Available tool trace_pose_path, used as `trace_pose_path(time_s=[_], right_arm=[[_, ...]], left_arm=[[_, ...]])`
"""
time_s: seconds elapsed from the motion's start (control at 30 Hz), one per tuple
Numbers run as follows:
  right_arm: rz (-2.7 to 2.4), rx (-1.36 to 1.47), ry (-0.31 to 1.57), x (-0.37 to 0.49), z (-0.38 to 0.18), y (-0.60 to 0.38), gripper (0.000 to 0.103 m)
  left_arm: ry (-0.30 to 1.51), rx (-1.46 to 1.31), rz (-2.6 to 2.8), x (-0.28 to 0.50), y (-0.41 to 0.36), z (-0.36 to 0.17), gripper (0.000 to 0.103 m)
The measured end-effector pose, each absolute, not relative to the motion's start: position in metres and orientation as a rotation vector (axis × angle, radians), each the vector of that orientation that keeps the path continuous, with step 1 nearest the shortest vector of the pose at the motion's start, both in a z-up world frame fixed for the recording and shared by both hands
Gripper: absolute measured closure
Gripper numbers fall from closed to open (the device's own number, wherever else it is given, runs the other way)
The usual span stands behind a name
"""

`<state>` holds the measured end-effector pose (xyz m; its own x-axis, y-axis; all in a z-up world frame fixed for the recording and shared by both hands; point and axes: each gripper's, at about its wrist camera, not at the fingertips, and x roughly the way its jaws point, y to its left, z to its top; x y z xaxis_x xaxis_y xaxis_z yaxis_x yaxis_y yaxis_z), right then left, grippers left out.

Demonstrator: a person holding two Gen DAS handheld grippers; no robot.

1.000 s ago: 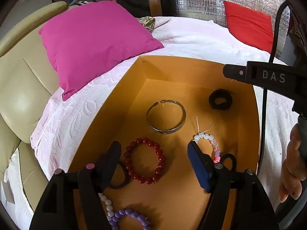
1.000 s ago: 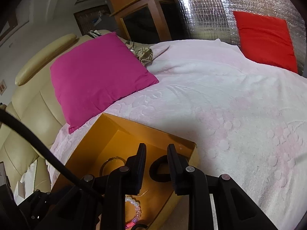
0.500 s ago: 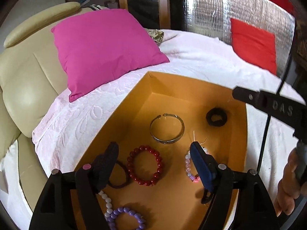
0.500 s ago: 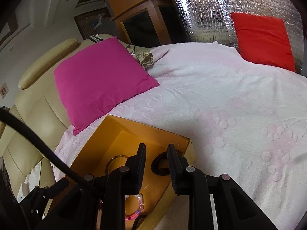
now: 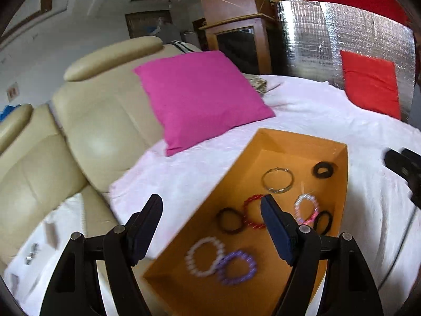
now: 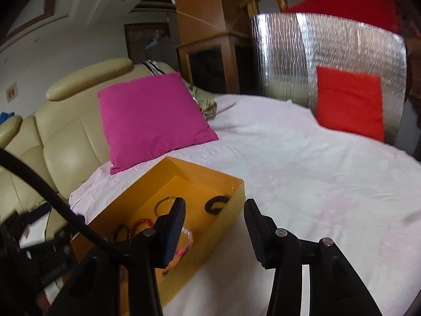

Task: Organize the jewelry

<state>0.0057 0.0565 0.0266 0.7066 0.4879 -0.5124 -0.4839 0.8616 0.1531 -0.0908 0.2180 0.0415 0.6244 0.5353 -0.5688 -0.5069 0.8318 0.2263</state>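
Left wrist view: the left gripper [image 5: 210, 210] hangs over the orange box [image 5: 231, 184] on the bed [image 5: 342, 121], jaws wide apart, nothing between them. Bracelets [image 5: 254, 212] and hair ties [image 5: 324, 169] lie loose on the box floor. The right gripper [image 6: 214, 218] has jaws opening, also empty, over the box's near corner.

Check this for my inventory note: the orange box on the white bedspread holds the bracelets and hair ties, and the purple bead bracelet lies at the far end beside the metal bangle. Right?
Not quite. The purple bead bracelet lies at the near end of the orange box, overlapping the white bead bracelet. The metal bangle is toward the far end, beside a black hair tie. The left wrist view shows this; the rest stands.
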Motion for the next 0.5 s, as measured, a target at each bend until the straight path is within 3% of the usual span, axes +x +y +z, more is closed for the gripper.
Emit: trace_pose_path(time_s=[0.17, 0.27, 0.5], right_arm=[[0.545, 0.033, 0.548, -0.053, 0.043, 0.026, 0.049], [0.531, 0.023, 0.527, -0.087, 0.054, 0.01, 0.043], [0.507, 0.036, 0.495, -0.144, 0.09, -0.023, 0.035]], left_arm=[[0.604, 0.077, 0.627, -0.133, 0.207, 0.079, 0.025], [0.56, 0.093, 0.631, -0.159, 0.196, 0.099, 0.015], [0.485, 0.149, 0.603, -0.204, 0.169, 0.132, 0.014]])
